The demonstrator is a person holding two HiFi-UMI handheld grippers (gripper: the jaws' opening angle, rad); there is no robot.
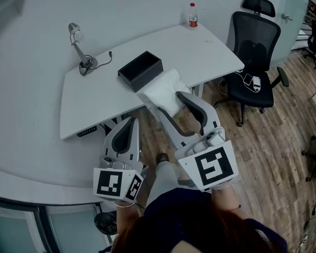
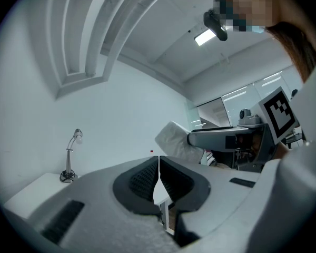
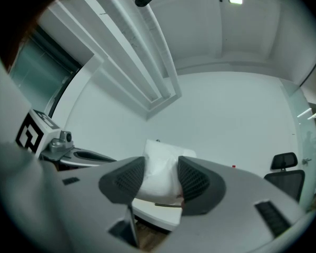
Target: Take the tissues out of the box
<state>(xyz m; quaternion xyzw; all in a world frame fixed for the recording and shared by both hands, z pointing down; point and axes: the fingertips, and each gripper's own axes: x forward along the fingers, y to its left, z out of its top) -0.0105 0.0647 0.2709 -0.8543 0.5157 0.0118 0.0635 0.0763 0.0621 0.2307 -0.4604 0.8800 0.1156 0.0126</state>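
We see the right gripper clenched on a soft white pack of tissues, its two dark ribbed pads pressing into the pack's sides so that the wrap puckers between them. In the head view the pack hangs lifted over the near edge of the white desk, just beside the near right corner of the black rectangular open-topped box and clear of it. The box stands on the desk with its dark inside facing up. Our left gripper holds nothing: its jaws are pressed together, pad against pad, and it hovers low at the near side of the desk, to the left of the right gripper and apart from both the box and the pack. A silver gooseneck desk lamp stands at the far left of the desk, and a clear plastic bottle with a red cap stands upright at the far edge. A black mesh office chair sits on the wooden plank floor to the right of the desk
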